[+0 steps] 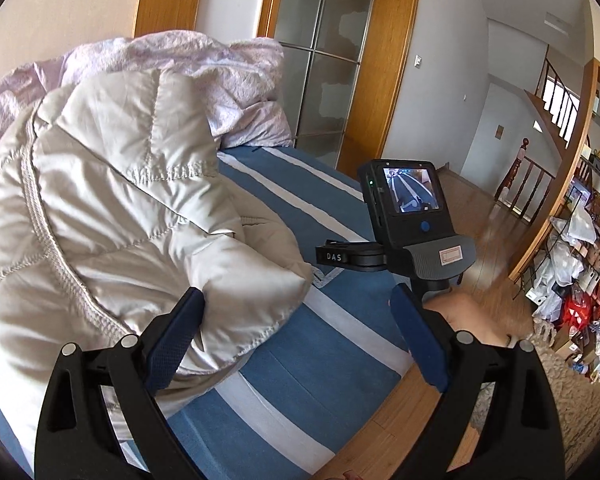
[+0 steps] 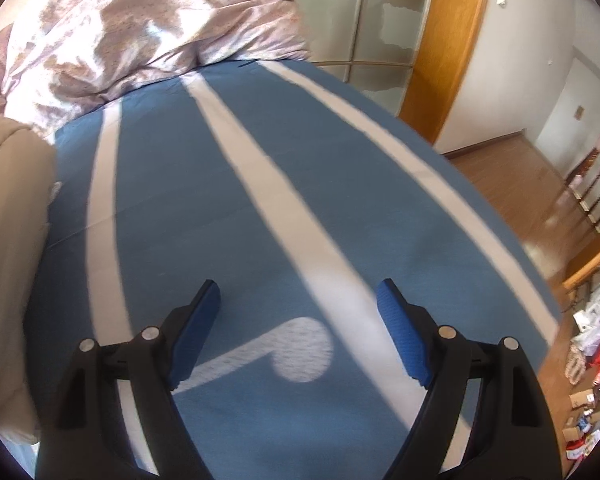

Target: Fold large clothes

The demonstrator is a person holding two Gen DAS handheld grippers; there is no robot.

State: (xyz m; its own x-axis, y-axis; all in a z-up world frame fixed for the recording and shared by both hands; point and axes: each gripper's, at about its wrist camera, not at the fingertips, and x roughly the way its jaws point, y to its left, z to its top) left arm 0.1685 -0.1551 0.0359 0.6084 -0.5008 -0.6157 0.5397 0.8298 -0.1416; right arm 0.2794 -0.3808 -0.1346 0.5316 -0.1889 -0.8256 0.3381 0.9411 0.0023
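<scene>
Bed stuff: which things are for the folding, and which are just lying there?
For the folding:
puffy cream jacket
left gripper, open
right gripper, open

Just lying there:
pink duvet
blue striped bedsheet
heap of bags and boxes on the floor

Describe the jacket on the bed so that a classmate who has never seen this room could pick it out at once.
Start at the bed with its blue sheet and white stripes. The jacket lies crumpled on it, in front of the bunched pink duvet. It is pale cream, puffy and quilted with stitched seams, unlike the thin patterned duvet behind.
</scene>
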